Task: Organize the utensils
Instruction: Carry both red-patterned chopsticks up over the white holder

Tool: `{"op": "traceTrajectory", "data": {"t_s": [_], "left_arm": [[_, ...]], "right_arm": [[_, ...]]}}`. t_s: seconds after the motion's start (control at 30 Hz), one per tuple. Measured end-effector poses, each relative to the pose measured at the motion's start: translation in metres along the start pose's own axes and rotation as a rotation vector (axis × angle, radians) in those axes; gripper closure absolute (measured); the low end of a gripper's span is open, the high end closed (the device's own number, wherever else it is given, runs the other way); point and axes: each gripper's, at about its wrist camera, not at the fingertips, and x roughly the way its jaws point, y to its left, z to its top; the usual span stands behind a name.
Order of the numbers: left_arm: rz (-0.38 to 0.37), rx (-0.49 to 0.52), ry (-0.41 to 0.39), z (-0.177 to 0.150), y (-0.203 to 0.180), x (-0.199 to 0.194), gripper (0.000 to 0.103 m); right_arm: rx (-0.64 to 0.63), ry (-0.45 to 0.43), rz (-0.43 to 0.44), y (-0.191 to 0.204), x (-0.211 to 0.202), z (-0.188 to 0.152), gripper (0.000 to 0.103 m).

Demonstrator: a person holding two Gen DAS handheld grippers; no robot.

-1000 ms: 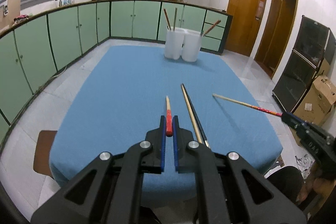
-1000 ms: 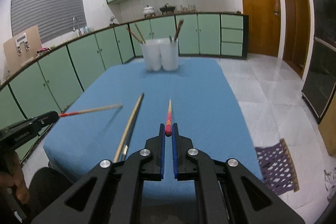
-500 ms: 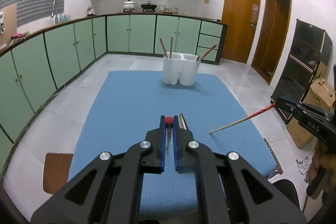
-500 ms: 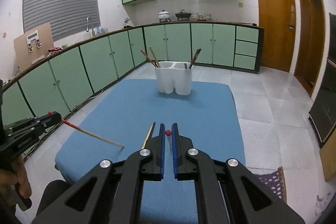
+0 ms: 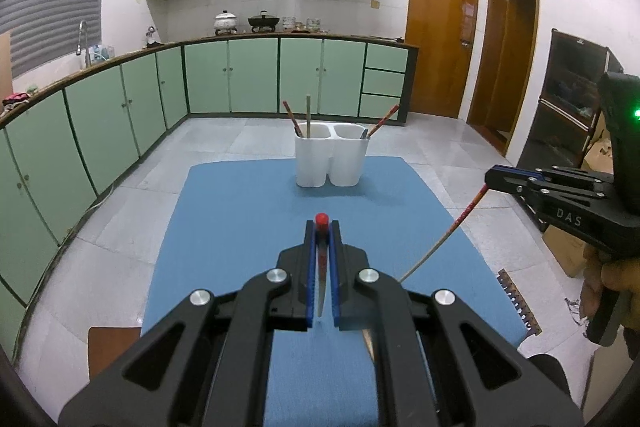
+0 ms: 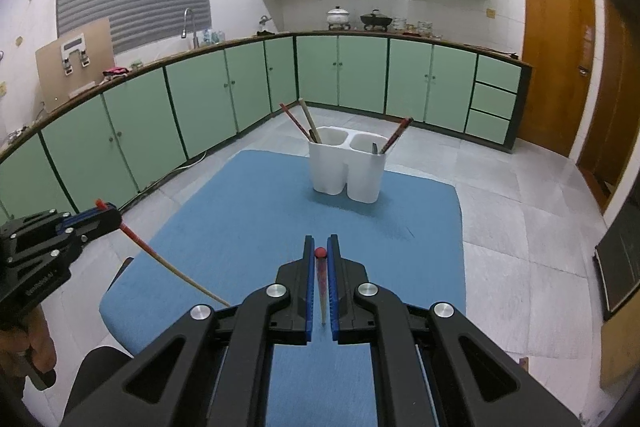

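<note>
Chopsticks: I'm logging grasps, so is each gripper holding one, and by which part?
Yes. The left gripper grips a chopstick near its red-capped top. The right gripper holds another chopstick the same way. Both tips hang down.

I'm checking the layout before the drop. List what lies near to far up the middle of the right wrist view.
Right gripper shut on a red-tipped chopstick → bare blue tablecloth → white two-cup holder with chopsticks → floor tiles → green base cabinets.

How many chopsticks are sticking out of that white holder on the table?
3 clearly: two leaning in the left compartment of the white holder, one slanting from the right compartment. A grey stub there may be another utensil.
</note>
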Motion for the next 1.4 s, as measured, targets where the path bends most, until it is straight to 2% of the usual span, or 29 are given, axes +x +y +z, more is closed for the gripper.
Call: {"op": "traceTrajectory", "data": {"t_s": [0.1, 0.37, 0.63, 1.0, 1.2, 1.4], "left_arm": [[-0.029, -0.006, 0.015, 0.012, 0.004, 0.008, 0.098], [-0.047, 0.012, 0.009, 0.055, 0.007, 0.02, 0.098], [-0.083, 0.0, 0.004, 0.084, 0.012, 0.026, 0.098], [-0.097, 0.024, -0.065, 0.153, 0.002, 0.037, 0.098], [-0.066, 0.059, -0.115, 0.189, -0.01, 0.057, 0.098], [-0.058, 0.058, -0.133, 0.212, -0.014, 0.084, 0.098]], "right_arm": [[-0.019, 0.012, 0.007, 0.001, 0.004, 0.012, 0.097], [-0.043, 0.001, 0.011, -0.002, 0.0, 0.055, 0.097], [-0.061, -0.004, 0.007, 0.0, 0.0, 0.085, 0.097], [-0.031, -0.029, -0.008, -0.021, 0.008, 0.15, 0.097], [0.005, -0.047, -0.016, -0.033, 0.022, 0.189, 0.097], [0.013, -0.079, -0.033, -0.041, 0.037, 0.22, 0.097]]}}
